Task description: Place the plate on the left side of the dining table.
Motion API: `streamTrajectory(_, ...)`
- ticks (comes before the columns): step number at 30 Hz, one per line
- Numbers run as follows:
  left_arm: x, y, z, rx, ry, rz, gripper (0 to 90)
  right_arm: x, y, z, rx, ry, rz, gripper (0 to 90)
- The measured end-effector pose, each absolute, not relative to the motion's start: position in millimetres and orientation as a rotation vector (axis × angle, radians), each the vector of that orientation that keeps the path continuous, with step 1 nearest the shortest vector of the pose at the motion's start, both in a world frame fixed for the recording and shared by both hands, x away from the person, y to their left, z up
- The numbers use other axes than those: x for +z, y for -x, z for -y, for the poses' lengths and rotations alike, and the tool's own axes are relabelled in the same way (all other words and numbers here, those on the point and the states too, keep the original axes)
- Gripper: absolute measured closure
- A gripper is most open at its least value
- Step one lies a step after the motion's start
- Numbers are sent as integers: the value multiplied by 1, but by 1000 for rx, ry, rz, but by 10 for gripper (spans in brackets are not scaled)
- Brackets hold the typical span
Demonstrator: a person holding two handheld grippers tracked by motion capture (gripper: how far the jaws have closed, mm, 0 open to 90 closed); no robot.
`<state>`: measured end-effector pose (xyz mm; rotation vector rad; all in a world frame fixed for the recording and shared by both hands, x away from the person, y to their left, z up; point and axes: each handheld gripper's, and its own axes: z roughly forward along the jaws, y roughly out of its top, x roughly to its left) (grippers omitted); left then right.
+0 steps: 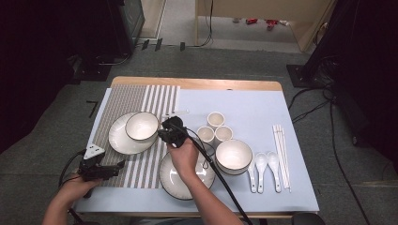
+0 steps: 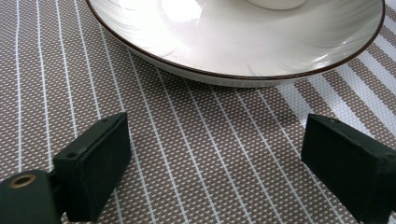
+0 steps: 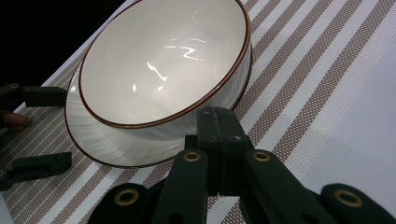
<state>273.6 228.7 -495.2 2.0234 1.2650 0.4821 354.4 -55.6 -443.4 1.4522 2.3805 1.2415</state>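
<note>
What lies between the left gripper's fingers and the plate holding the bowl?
Only bare striped placemat. In the left gripper view, the open left gripper faces the plate across an uncovered stretch of mat, with nothing between the fingers.

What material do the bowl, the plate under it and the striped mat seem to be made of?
The bowl looks like glazed ceramic or porcelain: glossy off-white with sharp light reflections and a thin brown rim. The plate under it shows the same gloss and dark rim, with faint brushed streaks, so probably ceramic too. The striped mat seems to be woven vinyl or plastic mesh: a fine, matte brown and white weave.
</note>
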Motion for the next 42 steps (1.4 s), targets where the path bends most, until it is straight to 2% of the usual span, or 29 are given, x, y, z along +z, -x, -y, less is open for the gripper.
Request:
streamTrajectory(20,-495,-274,-229,483,-2025,-1264,85,-446,-365,42,1233,-1448,-2380,898)
streamTrajectory(29,-495,-274,-229,482,-2022,-1266,86,-445,-368,35,1221,-1440,-2392,877)
streamTrajectory(32,-495,-274,-229,483,-2022,-1266,85,-446,-370,36,1218,-1447,-2379,846)
streamTrajectory(42,-495,-274,-229,482,-2022,-1266,85,-447,-372,33,1191,-1452,-2361,847)
